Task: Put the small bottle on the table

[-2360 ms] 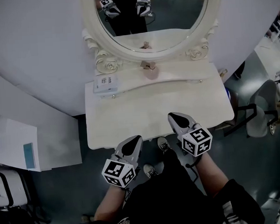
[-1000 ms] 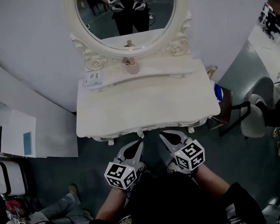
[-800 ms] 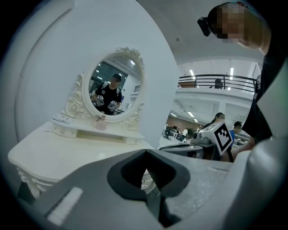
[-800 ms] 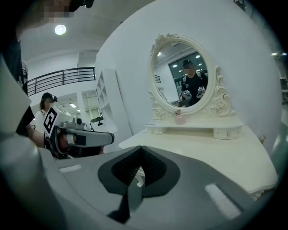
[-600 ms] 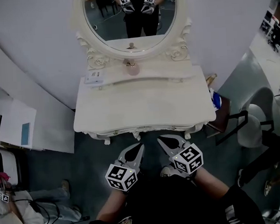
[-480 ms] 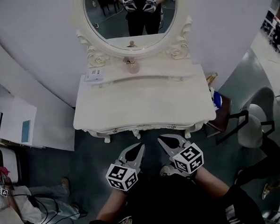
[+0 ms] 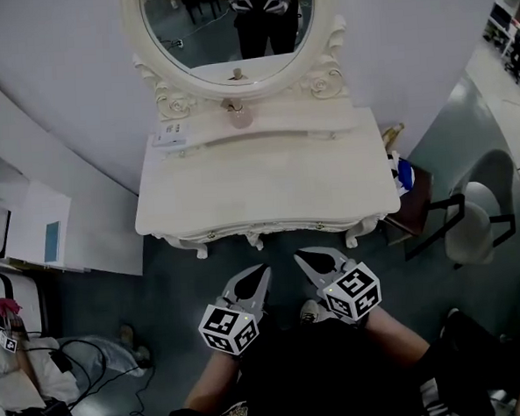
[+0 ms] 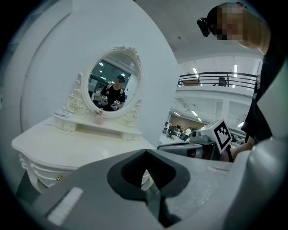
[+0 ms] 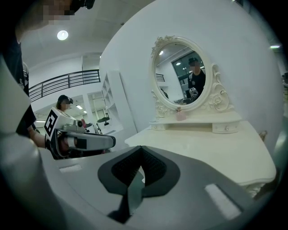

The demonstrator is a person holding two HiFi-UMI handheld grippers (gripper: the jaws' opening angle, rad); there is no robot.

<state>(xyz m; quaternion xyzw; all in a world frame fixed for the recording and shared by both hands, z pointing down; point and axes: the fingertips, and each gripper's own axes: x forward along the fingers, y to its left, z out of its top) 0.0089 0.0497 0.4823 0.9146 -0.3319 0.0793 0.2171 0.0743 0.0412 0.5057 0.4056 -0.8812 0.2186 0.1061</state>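
Both tools have pulled back off the table. The left gripper [image 7: 263, 268] and the right gripper [image 7: 299, 254] had their tips over the front of the table [image 7: 268, 189] a couple of seconds ago. Now they hang short of its front edge with floor [image 7: 189, 269] under them, since the person [image 7: 306, 380] holding them has stepped away. Each pair of jaws is pressed together with nothing between them, and that hasn't altered during the retreat. The small bottle [image 7: 239, 116] is well ahead of both grippers, far across the tabletop. It stands upright on the raised shelf [image 7: 282, 129] just under the mirror [image 7: 222, 25], in the same spot against the mirror's base as before. A small white box [image 7: 171, 135] lies ahead and off to the left on that same shelf. To my eye this is backing off with empty tools. Either the placing is finished, or the bottle has yet to be fetched down; what shows doesn't settle which. To reach it, a gripper would have to go forward again and open
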